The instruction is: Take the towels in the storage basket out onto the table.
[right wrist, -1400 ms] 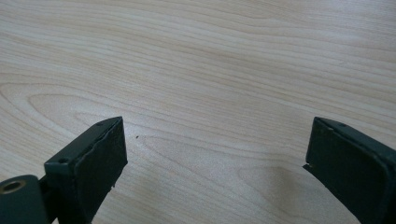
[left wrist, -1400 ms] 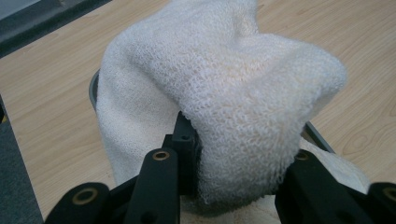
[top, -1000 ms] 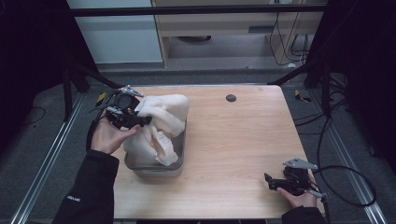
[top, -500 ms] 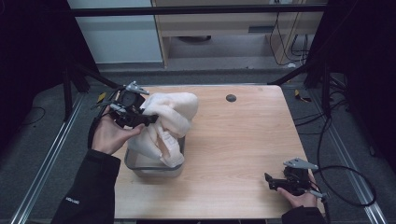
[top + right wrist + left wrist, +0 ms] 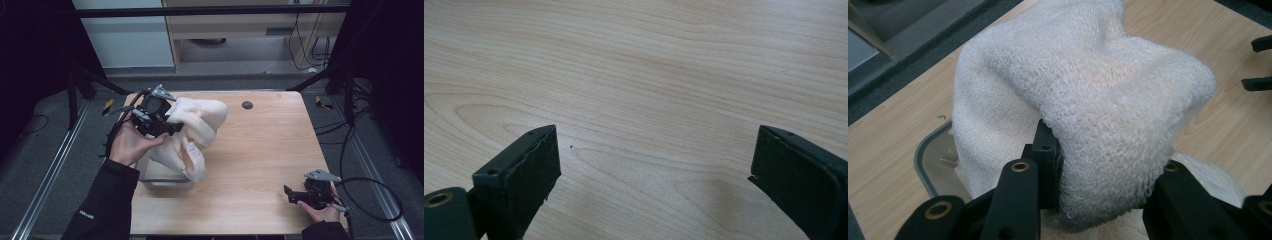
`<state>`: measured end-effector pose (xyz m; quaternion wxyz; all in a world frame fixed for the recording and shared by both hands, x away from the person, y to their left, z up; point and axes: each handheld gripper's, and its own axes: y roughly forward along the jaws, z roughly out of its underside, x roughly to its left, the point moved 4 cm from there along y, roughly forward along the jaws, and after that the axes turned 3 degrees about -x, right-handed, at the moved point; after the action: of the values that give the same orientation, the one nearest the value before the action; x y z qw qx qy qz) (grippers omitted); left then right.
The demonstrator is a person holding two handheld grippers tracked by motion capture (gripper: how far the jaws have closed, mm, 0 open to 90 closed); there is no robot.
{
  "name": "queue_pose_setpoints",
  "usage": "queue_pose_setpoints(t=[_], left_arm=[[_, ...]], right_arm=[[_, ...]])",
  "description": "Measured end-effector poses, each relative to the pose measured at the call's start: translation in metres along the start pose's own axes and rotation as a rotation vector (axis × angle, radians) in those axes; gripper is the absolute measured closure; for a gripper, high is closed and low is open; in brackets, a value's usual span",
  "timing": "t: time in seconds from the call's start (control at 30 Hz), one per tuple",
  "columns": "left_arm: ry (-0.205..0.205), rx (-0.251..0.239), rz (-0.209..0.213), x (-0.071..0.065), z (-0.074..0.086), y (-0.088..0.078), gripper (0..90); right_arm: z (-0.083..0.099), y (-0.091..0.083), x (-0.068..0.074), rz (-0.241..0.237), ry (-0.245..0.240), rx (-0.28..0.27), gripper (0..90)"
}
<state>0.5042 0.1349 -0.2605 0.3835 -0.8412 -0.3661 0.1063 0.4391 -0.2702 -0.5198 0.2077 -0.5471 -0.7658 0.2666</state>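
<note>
Left gripper (image 5: pixel 167 127) clamps cream towel (image 5: pixel 197 125) over grey tub (image 5: pixel 165 182); right gripper (image 5: pixel 295 196) wide open, empty, on wooden table (image 5: pixel 260 150).

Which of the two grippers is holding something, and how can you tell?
The left gripper, at the table's left: its jaws clamp the cream towel above the grey bin. The right gripper stands open with nothing between its jaws.

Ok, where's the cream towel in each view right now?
High view: towel left of centre, clamped in the left gripper, draping into the grey bin.
Left gripper view: towel across the centre, between the jaws.
Right gripper view: not in it.
Shared landmark: the wooden table.
</note>
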Motion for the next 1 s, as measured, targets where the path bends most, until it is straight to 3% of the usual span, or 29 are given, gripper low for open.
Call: queue_pose_setpoints(t=[0.7,1.0], left_arm=[[0.061,-0.033,0.057,-0.038,-0.039,0.014,68.3],[0.075,-0.037,0.084,-0.054,-0.051,0.034,68.3]], right_arm=[[0.000,-0.003,0.000,0.003,0.002,-0.003,5.6],[0.000,-0.004,-0.002,0.006,-0.004,-0.008,5.5]])
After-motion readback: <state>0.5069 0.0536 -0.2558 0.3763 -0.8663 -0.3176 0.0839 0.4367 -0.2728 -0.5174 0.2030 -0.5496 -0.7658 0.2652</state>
